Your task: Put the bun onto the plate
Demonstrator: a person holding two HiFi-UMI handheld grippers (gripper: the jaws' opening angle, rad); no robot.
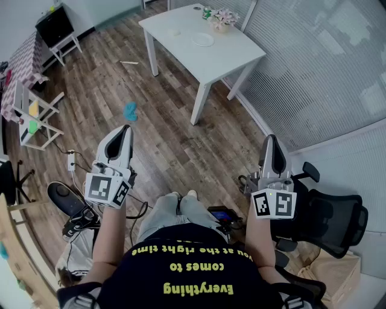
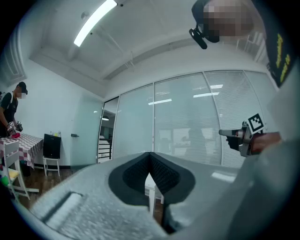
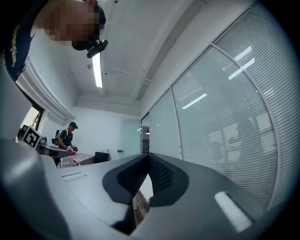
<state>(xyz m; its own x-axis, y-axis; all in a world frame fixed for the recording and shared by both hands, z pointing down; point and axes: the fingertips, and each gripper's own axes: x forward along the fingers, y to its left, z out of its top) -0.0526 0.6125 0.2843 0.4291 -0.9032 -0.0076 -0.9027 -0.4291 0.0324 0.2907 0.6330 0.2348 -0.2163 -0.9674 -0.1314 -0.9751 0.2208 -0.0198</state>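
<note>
Closest to the camera, the person's black shirt [image 1: 181, 265] with yellow letters is filling the bottom of the head view. Just past it, both arms are reaching forward, and each hand is holding a gripper. The left gripper [image 1: 125, 131] is pointing out over the wooden floor [image 1: 175, 133]. Its two jaws are pressing together with nothing between them. The right gripper [image 1: 269, 140] is doing the same, with its jaws squeezed tight and nothing in them. In both gripper views, only the room is showing past the closed tips.

The white table [image 1: 229, 57] is standing well apart from the person, far across the floor. A round white plate [image 1: 203, 39] is sitting on it. A small pale spot [image 1: 177, 32] is lying near the plate. It may be the bun, but it is too small to tell. Some flowers [image 1: 221, 18] are standing at the table's far corner.

I think the job is only just starting, because the person is standing too far away to reach anything. A bun is most likely light and soft, so it is going to squash if it is pinched hard. One gripper is going to need to open wide first. Then it should take the bun by its two sides, around the middle, and close gently.
</note>
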